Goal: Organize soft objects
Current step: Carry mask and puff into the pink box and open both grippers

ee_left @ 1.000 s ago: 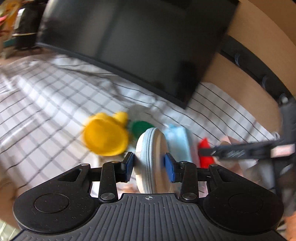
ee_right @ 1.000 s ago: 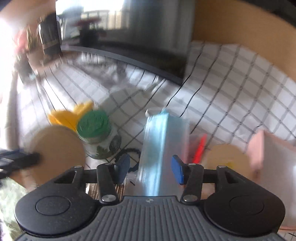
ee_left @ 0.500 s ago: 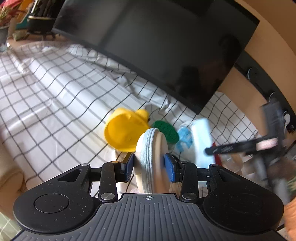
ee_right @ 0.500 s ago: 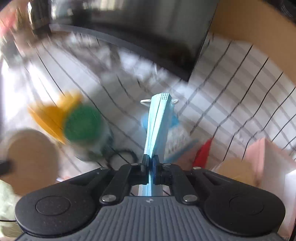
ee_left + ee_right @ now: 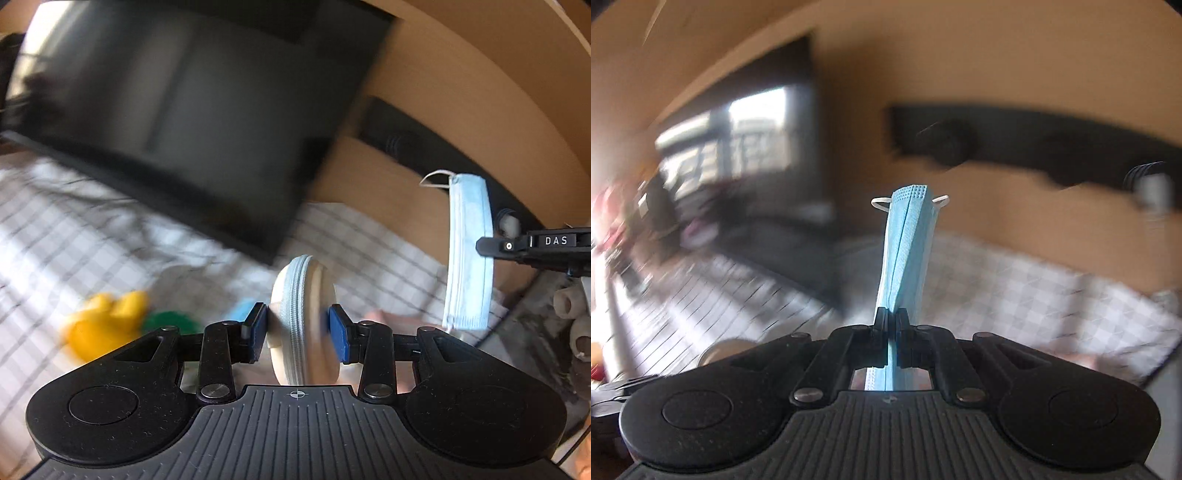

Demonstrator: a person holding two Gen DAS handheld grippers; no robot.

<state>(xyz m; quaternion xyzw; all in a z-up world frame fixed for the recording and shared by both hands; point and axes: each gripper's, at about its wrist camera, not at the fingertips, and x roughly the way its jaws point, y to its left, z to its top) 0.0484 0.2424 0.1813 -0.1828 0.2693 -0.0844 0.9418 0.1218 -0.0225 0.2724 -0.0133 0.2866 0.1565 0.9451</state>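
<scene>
Two grips: left gripper (image 5: 298, 329) on round zipped pouch (image 5: 303, 319), right gripper (image 5: 891, 320) pinching folded, perhaps pleated, blue mask (image 5: 904, 251).

Dark screen (image 5: 177, 122) above checked cloth (image 5: 74, 236).

We look forward and slightly downward from two fisheye cameras, one mounted behind each hand-held gripper. The left hand-held gripper (image 5: 298, 328) fills the bottom of its view, close over the checked cloth (image 5: 74, 236), facing the dark screen (image 5: 177, 110) and the tan wall. The right hand-held gripper (image 5: 891, 332) view faces the same screen (image 5: 746, 155), cloth (image 5: 1015, 284) and wall from further right. Both views share the blue face mask (image 5: 905, 251), seen side-on at the left view's right edge (image 5: 469, 254).
</scene>
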